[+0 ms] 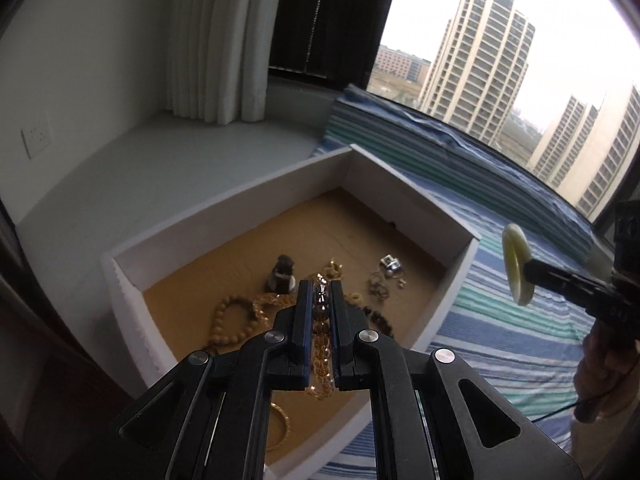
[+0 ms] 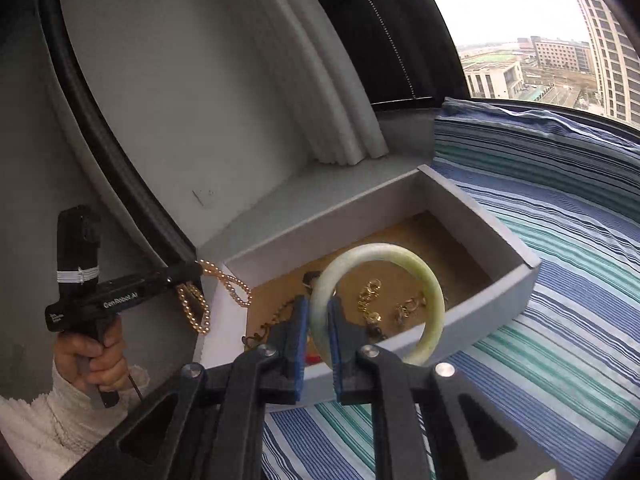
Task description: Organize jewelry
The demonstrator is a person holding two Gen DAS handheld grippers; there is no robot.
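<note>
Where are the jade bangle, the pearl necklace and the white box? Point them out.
jade bangle (image 2: 434,288): right wrist view, on the ring's right-hand arc.
pearl necklace (image 2: 236,286): right wrist view, on the strand hanging from the left claw.
white box (image 1: 224,216): left wrist view, on its far-left wall.

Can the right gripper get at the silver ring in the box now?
Probably not: the right gripper is shut on the jade bangle, so its jaws are occupied, though the silver ring lies uncovered.

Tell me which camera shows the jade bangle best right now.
The right wrist view: the jade bangle faces the lens as a full ring, its rim pinched by the right hand-held gripper above the white box. The left wrist view shows it only edge-on, off to the right.
</note>
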